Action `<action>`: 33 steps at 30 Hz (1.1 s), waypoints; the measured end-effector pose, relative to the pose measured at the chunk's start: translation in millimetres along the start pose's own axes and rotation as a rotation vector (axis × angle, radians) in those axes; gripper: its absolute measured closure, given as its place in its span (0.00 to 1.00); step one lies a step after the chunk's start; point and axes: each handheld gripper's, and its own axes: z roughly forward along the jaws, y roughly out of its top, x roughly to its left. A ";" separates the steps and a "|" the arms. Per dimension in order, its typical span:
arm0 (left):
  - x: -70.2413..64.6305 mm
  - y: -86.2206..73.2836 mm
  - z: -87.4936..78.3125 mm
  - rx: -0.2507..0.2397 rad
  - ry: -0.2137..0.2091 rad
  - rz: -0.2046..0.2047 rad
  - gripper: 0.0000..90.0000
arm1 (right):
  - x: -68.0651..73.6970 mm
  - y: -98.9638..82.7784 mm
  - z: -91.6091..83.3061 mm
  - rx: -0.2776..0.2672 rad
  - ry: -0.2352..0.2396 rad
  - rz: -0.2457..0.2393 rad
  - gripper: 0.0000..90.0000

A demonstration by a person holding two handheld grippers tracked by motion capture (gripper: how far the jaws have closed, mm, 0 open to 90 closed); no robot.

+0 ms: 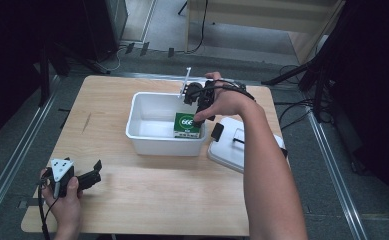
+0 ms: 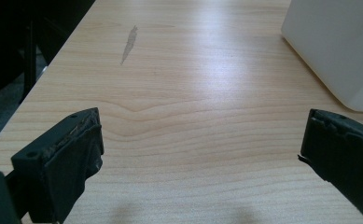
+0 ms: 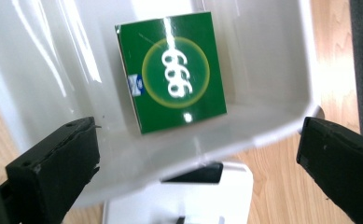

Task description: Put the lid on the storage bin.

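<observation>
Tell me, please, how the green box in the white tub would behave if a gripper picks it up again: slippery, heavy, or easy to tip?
The green box looks glossy, so the pads may slip somewhat. It seems a small carton, probably light and fairly stiff. Lying flat in the white tub, it should not roll or tip.

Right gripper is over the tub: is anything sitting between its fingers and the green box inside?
Nothing visible does. The right gripper hangs open above the white tub, and the green box lies alone on the tub floor near its right wall. The lid is off, on the table right of the tub.
</observation>
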 end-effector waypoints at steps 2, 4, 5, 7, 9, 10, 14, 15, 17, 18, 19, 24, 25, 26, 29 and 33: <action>-0.2 0.0 0.0 0.002 0.001 0.004 0.00 | 0.1 -5.4 -5.8 -0.002 -0.003 0.011 0.00; -0.3 0.1 0.0 0.002 0.001 0.005 0.00 | -0.2 -12.1 -11.5 -0.005 -0.010 0.012 0.00; -0.2 0.0 0.1 0.002 0.001 0.003 0.00 | -0.4 -15.5 -14.0 -0.005 -0.014 0.013 0.00; -0.2 0.1 0.1 0.002 0.001 0.003 0.00 | -0.1 -22.6 -18.9 -0.001 -0.021 0.025 0.00; -0.3 0.0 0.0 0.003 0.002 0.006 0.00 | 0.2 -29.4 -23.7 0.001 -0.029 0.027 0.00; -0.4 0.0 0.1 0.002 0.002 0.005 0.00 | 0.4 -32.7 -25.9 -0.002 -0.031 0.027 0.00; -0.4 0.1 -0.1 0.003 0.002 0.009 0.00 | 3.3 -45.7 -33.3 -0.003 -0.038 0.031 0.04; -0.5 0.1 -0.1 0.003 0.002 0.010 0.00 | 4.3 -50.0 -34.7 -0.002 -0.037 0.030 0.06; -0.8 0.1 0.1 0.003 0.002 0.011 0.00 | 5.3 -56.4 -36.4 -0.002 -0.041 0.031 0.07; -1.0 0.1 0.2 0.003 0.003 0.011 0.00 | 5.3 -61.0 -37.2 -0.006 -0.041 0.033 0.08; -1.2 0.0 0.2 0.004 0.004 0.012 0.00 | 5.5 -64.6 -37.8 -0.006 -0.042 0.037 0.09; -1.7 0.0 0.2 0.003 0.005 0.014 0.00 | 5.4 -83.1 -38.2 -0.002 -0.038 0.058 0.15; -1.7 0.0 0.2 0.003 0.005 0.014 0.00 | 5.4 -83.1 -38.2 -0.002 -0.038 0.058 0.15; -1.7 0.0 0.1 0.003 0.006 0.017 0.00 | 5.2 -89.5 -37.2 -0.005 -0.032 0.061 0.20; -2.0 -0.1 0.2 0.000 0.007 0.018 0.00 | 7.6 -100.7 -36.6 -0.023 -0.009 0.057 0.33; -2.3 -0.1 0.1 0.001 0.008 0.020 0.00 | 9.0 -113.5 -31.4 -0.017 0.011 0.069 0.39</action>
